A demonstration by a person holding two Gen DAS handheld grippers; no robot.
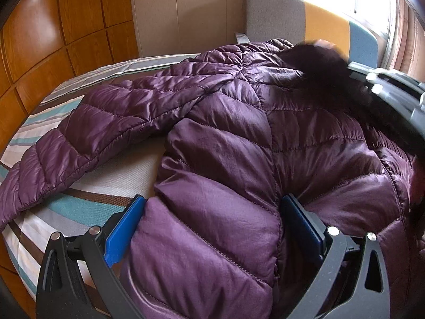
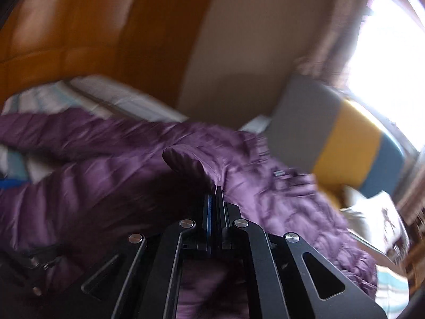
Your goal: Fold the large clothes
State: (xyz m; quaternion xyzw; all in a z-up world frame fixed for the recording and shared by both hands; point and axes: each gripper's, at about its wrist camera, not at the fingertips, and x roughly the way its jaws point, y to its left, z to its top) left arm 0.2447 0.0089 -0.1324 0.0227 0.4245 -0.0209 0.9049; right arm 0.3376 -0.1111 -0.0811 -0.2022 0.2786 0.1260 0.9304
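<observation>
Striped bed [image 1: 66, 207] under jacket [image 1: 225, 138], spread just ahead of both claws. Left claw [image 1: 212, 228] wide apart astride hem bulk, pinning; right claw [image 2: 215, 194] clamped tight on cuff [image 2: 186, 159]. Best to carry cuff low across body, hem held firm.

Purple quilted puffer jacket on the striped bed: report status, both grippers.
Left gripper jaws wide, straddling the hem of the purple quilted puffer jacket. Right gripper shut on a sleeve cuff. Jacket spread on the striped bedsheet. Nothing in the way.
</observation>
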